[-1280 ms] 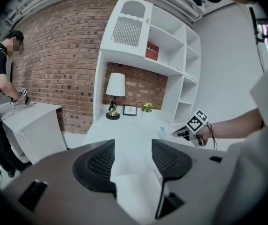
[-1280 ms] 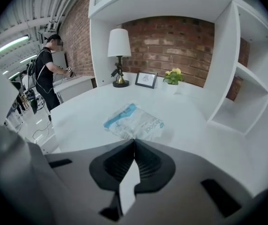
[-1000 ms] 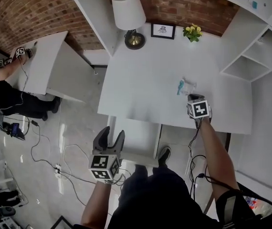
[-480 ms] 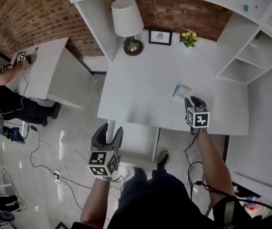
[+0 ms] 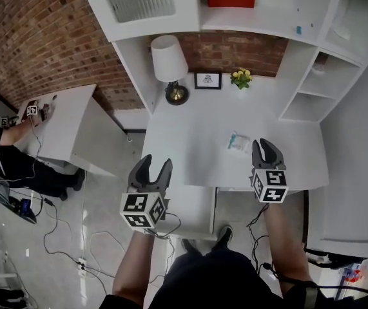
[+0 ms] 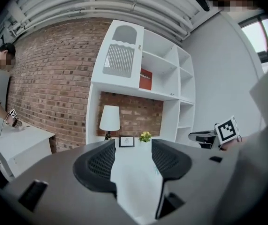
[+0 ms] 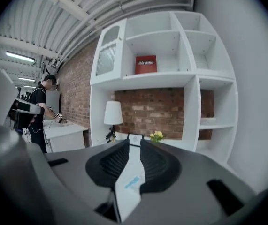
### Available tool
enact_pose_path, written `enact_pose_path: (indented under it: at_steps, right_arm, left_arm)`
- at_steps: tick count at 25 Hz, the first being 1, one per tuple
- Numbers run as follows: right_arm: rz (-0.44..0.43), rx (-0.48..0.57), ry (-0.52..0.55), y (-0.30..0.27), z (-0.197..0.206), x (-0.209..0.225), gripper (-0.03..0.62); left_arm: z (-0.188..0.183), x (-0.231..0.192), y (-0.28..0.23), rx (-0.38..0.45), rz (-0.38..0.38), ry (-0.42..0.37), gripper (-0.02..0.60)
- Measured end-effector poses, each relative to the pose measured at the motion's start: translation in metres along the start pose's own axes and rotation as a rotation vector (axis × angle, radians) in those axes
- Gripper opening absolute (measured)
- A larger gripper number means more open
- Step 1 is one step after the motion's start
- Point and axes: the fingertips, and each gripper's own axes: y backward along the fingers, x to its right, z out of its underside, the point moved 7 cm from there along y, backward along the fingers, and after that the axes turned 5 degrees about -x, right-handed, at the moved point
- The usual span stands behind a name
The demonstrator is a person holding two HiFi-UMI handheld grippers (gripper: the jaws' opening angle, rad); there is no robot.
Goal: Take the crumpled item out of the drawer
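The right gripper (image 5: 267,150) has released the crumpled wrapper (image 5: 238,141) and drawn back, its empty jaws now closing, so the wrapper lies alone on the white desk (image 5: 190,134), which suggests the task is finished, while the left gripper (image 5: 154,167) hangs open and empty.
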Motion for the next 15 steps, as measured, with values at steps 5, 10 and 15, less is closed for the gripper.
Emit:
enact_pose_path:
  at_steps: [5, 10, 15]
  right_arm:
    - [0.036, 0.149, 0.038, 0.042, -0.061, -0.011, 0.071]
    - [0.064, 0.236, 0.071, 0.076, -0.102, -0.021, 0.050]
    - [0.079, 0.318, 0.094, 0.099, -0.133, -0.034, 0.051]
  left_arm:
    - [-0.053, 0.007, 0.005, 0.128, 0.034, -0.005, 0.230]
    - [-0.088, 0.016, 0.017, 0.217, 0.065, -0.015, 0.199]
    - [-0.112, 0.027, 0.032, 0.286, 0.092, -0.082, 0.175]
